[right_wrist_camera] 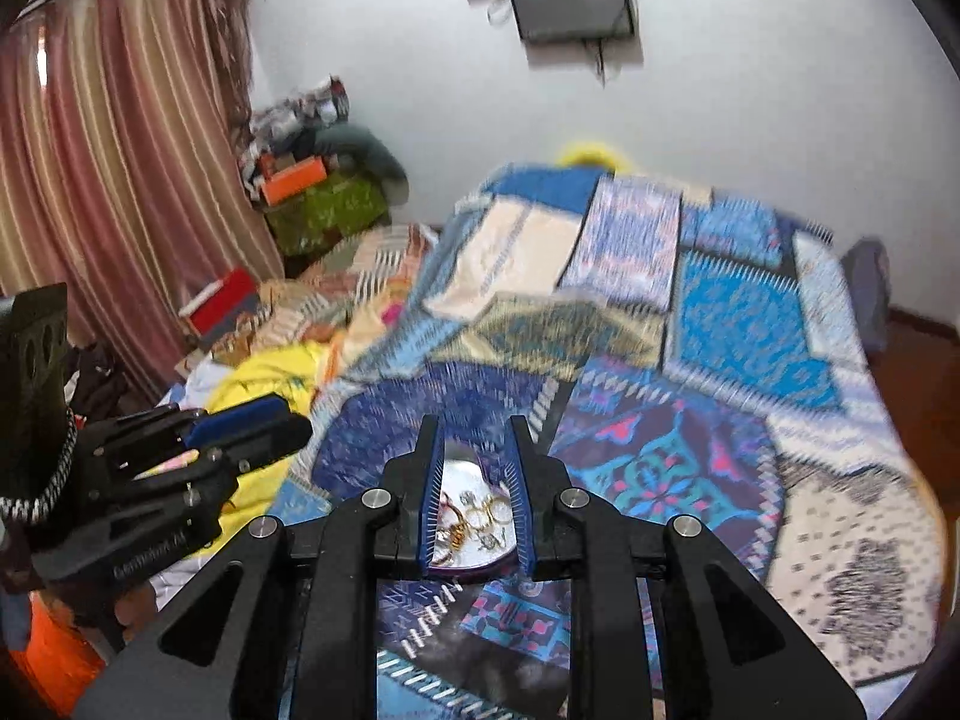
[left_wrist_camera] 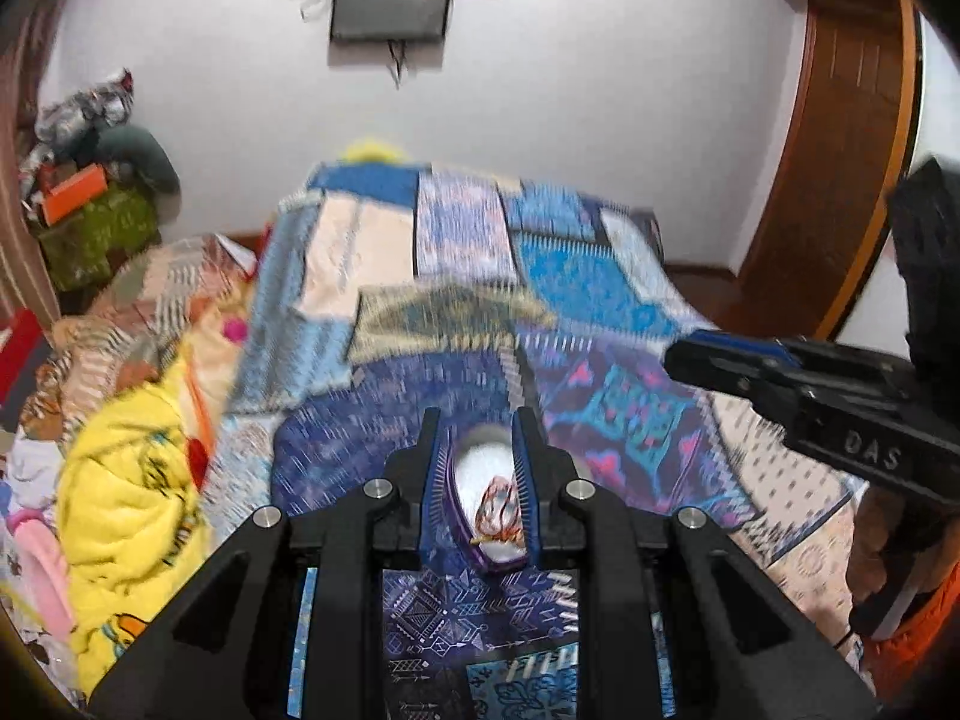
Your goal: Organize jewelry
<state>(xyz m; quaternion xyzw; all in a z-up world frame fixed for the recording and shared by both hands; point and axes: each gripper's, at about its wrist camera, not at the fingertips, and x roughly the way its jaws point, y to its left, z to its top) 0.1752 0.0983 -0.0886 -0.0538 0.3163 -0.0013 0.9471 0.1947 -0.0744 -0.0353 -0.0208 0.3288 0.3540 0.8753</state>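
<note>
Left wrist view: the left gripper [left_wrist_camera: 480, 474] has its fingers [left_wrist_camera: 433, 480] set narrow, pressed on either side of one purple-rimmed dish [left_wrist_camera: 489, 564] held on edge above the bed [left_wrist_camera: 600, 300]. One tangle of red, white and gold jewelry [left_wrist_camera: 499, 510] lies against its white inside. The other gripper reaches in from the right edge, its blue-padded fingers pointing left over the patchwork bedspread [left_wrist_camera: 456, 228].

Right wrist view: the right gripper [right_wrist_camera: 477, 480] fingers [right_wrist_camera: 432, 492] are also narrow, gripping one shiny purple-rimmed plate [right_wrist_camera: 474, 564] by its sides. On it lie several gold rings [right_wrist_camera: 489, 510] and small bits of jewelry, too jumbled and blurred to count. The left gripper shows at the left edge, over a yellow blanket [right_wrist_camera: 264, 384].

Beyond the bed, both views show one striped curtain [right_wrist_camera: 120, 150], one green box [right_wrist_camera: 327, 210] piled with clutter, and one dark screen [right_wrist_camera: 570, 0] on the white wall.
</note>
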